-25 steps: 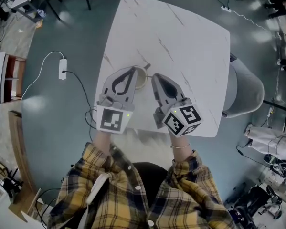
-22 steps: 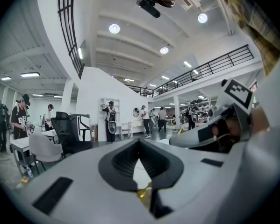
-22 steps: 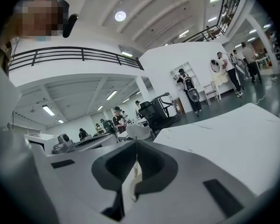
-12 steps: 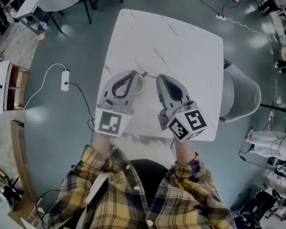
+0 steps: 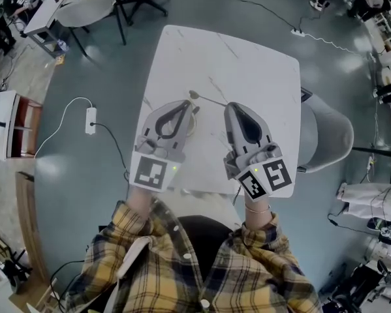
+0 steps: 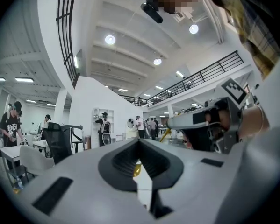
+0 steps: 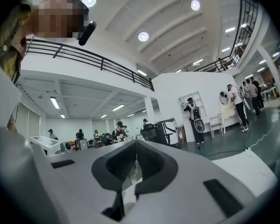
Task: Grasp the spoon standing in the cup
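**Item: spoon (image 5: 208, 99).** It is clamped at the handle end in the right claw (image 5: 230, 107).
- **Long axis:** near level. It runs from that claw's tip toward the person's left and slightly away, with the bowl at the far end.
- **Bearing from claw:** the whole length lies left of the right claw's tip, side-on to the jaws rather than along them.
- **Position:** over the counter (image 5: 260, 77). In the head view the bowl sits just past the far rim of the cup (image 5: 194, 121) and looks clear of it. Whether it is touching the rim cannot be told.

**Item: right claw.** The jaws are drawn fully together on the thin handle, which shows as a fine line between the pads in its own view. It is the nearer claw and the only one on the spoon.

**Item: left claw (image 5: 185, 103).** The tips are together, just beside the spoon's bowl end.
- **Contents:** something golden sits on the closing line between the pads, probably the cup's rim or handle.
- **Cup:** it lies against and partly under this claw's right jaw.

**Status, as judged:** the grasp is made. The next move depends on keeping the sideways-hanging spoon clear of the cup and the left claw.
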Motion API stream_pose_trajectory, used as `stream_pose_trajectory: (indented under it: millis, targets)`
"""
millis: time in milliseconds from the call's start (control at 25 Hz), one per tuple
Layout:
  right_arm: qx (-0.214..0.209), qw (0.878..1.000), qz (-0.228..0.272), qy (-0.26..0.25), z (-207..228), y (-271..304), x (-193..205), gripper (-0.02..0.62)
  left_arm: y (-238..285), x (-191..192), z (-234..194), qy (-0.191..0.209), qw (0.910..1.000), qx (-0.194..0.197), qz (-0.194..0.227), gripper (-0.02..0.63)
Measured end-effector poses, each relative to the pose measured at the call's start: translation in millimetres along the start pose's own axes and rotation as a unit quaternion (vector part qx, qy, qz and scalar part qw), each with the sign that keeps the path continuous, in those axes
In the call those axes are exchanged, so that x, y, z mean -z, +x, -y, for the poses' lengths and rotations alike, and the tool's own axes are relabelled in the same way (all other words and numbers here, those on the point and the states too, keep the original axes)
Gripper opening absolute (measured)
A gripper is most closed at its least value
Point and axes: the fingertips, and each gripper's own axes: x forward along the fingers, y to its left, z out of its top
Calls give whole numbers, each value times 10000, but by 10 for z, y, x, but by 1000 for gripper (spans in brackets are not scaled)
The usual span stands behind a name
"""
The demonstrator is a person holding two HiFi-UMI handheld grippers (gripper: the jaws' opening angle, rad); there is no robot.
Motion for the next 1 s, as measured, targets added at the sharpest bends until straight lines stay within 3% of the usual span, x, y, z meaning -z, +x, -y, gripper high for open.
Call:
stream_pose_trajectory:
  millis: [520, 1000]
  targets:
    - [-143, 9967, 421, -678, -129, -213, -464, 18, 5, -407, 162, -123, 9992, 205, 330, 18]
    - [-134, 9939, 574, -935, -154, -416, -625, 18, 1, -716, 303, 13, 9979, 376, 530, 18]
